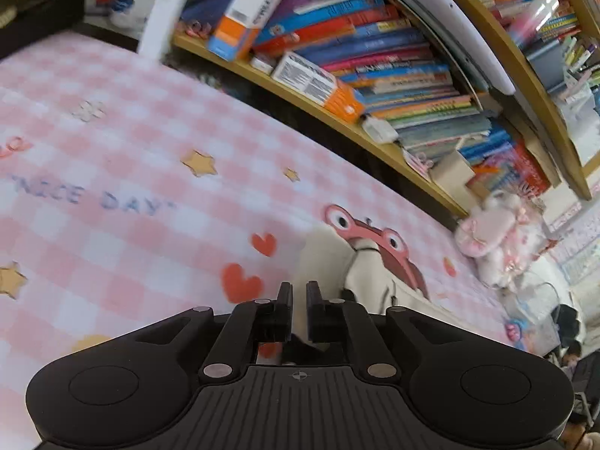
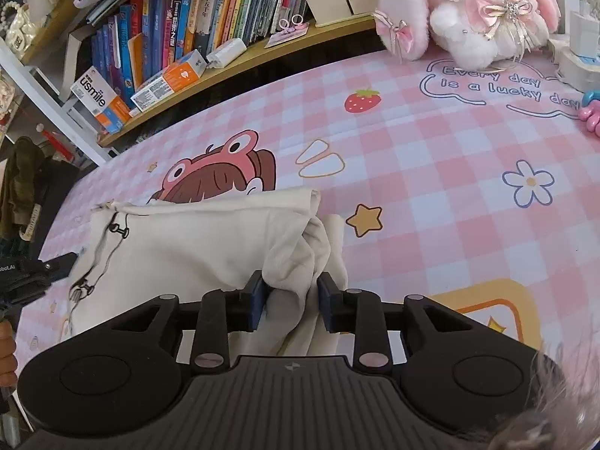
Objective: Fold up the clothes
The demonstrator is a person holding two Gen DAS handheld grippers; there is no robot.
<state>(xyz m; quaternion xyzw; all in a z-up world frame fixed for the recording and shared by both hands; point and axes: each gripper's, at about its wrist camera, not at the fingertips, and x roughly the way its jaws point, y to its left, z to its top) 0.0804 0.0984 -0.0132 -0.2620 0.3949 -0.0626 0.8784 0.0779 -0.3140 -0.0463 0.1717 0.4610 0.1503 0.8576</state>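
A cream garment (image 2: 195,240) with a black line drawing lies partly folded on the pink checked tablecloth (image 2: 431,187). Its right end is bunched up between the jaws of my right gripper (image 2: 292,292), which is shut on that bunch. My left gripper (image 2: 63,260) comes in from the left edge of the right wrist view, with its tip at the garment's left edge. In the left wrist view my left gripper (image 1: 299,296) has its fingers almost together, with a sliver of the cream garment (image 1: 330,255) in the narrow gap.
A bookshelf (image 2: 187,37) full of books and boxes runs along the table's far edge. A pink and white plush toy (image 2: 468,11) sits at the far right, with white boxes and small pink toys beside it. A hand (image 2: 5,356) shows at the left edge.
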